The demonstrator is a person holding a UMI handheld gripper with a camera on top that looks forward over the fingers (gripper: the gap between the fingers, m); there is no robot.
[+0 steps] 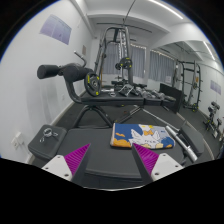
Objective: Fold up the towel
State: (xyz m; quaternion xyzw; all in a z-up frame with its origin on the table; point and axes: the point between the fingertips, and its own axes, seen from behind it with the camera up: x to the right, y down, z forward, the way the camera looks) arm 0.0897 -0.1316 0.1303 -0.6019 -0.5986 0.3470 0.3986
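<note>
Just ahead of the open, empty hand-held gripper (108, 160), slightly right, a colourful patterned towel (138, 137) lies crosswise on the dark tabletop (100, 140).

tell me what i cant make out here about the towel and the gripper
- Towel, gripper view: too small to read its printed pattern or count its folds.
- Towel's near edge: partly hidden behind the right pad.
- Gripper: fingers open, nothing between them; only the pads show, the body is cut off below.
- Gym machines beyond: too small for detail.
</note>
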